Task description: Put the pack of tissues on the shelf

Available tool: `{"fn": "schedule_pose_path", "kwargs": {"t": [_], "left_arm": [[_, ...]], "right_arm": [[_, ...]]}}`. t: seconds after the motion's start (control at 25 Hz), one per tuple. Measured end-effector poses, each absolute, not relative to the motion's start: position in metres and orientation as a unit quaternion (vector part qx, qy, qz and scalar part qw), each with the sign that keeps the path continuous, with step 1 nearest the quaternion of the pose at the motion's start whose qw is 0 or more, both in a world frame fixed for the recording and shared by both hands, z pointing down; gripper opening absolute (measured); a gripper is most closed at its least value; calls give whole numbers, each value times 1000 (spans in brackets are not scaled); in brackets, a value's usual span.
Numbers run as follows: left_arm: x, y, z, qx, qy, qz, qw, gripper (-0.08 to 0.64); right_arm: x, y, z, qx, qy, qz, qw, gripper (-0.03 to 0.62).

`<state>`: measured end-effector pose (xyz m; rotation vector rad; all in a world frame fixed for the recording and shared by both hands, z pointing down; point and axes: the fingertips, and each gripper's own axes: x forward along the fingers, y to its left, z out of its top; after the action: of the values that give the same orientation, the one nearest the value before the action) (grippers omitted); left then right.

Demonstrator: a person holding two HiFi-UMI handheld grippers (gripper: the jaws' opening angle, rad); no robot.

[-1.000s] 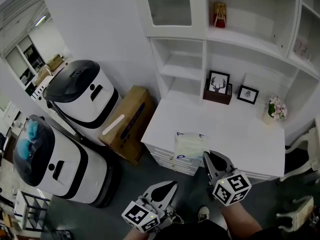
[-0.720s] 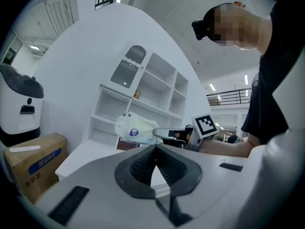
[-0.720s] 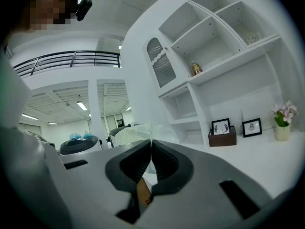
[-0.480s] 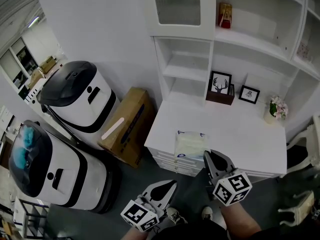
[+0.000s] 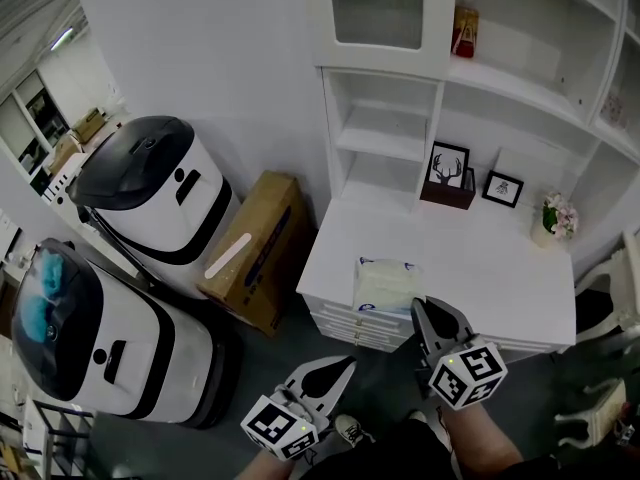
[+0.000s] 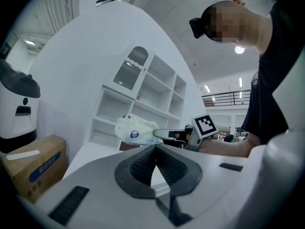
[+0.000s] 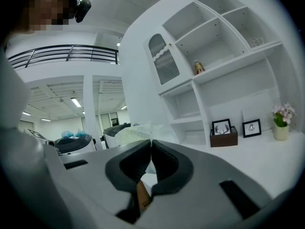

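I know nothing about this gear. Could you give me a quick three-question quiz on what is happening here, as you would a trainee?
1. True or false: the pack of tissues is already on a shelf.
2. Fill in: the left gripper has its jaws ____ and holds nothing.
3. Which gripper pinches the pack? A) the left one B) the right gripper C) neither

Key: 1 false, because it lies near the front edge of the white desk. 2 shut. 3 B.
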<state>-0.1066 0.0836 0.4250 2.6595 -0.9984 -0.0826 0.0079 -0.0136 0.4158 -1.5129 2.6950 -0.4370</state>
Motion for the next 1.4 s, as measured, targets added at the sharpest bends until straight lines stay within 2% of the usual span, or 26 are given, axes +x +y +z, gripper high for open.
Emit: {"fn": "schedule_pose_path", "kwargs": {"t": [0.72, 1.4], "left_arm": [[-128, 37, 427, 915, -371, -32, 154, 5], [-105, -47, 437, 914, -369, -23, 168, 5]], "right_arm": [[-7, -69, 416, -475, 869, -139, 4, 6], [21, -153, 418, -486, 861, -147, 14, 6]]}}
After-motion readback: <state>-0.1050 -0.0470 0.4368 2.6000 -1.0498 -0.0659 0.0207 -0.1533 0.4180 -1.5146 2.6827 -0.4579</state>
